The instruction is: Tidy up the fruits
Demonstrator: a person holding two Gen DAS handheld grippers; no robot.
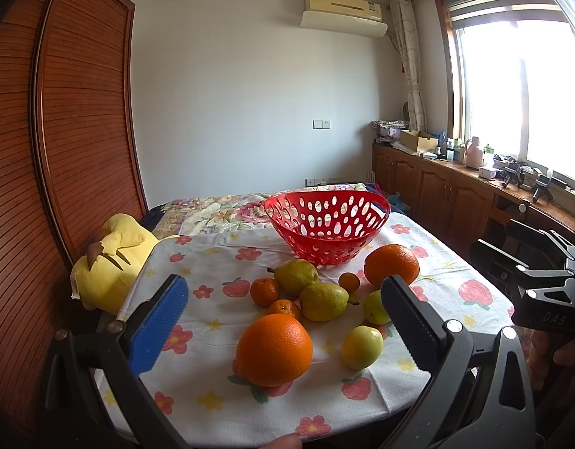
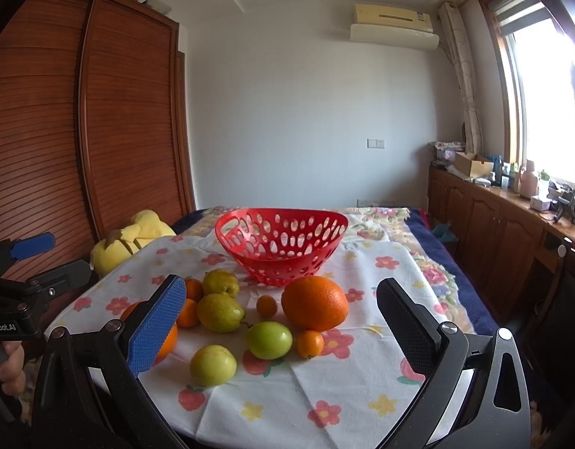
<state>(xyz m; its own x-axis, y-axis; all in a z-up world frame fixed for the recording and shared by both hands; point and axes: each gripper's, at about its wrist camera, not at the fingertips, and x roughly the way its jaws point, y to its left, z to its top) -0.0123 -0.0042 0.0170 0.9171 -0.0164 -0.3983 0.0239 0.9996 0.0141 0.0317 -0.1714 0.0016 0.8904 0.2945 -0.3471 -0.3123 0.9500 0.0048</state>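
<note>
An empty red perforated basket (image 1: 326, 224) (image 2: 282, 241) stands at the far side of the flowered cloth. In front of it lie loose fruits: two big oranges (image 1: 274, 350) (image 1: 391, 265) (image 2: 314, 307), two pears (image 1: 295, 276) (image 1: 323, 301) (image 2: 220, 312), several small tangerines (image 1: 264, 291) (image 2: 310, 343) and two green-yellow round fruits (image 1: 361, 347) (image 2: 268, 339) (image 2: 213, 364). My left gripper (image 1: 283, 321) is open and empty, just short of the near orange. My right gripper (image 2: 282, 323) is open and empty, near the table's front edge.
A yellow plush toy (image 1: 111, 262) (image 2: 132, 241) lies at the table's left edge beside a wooden wardrobe (image 1: 63, 131). A floral bedspread (image 1: 220, 209) lies behind the basket. Wooden cabinets (image 2: 493, 232) with clutter run along the right under the window.
</note>
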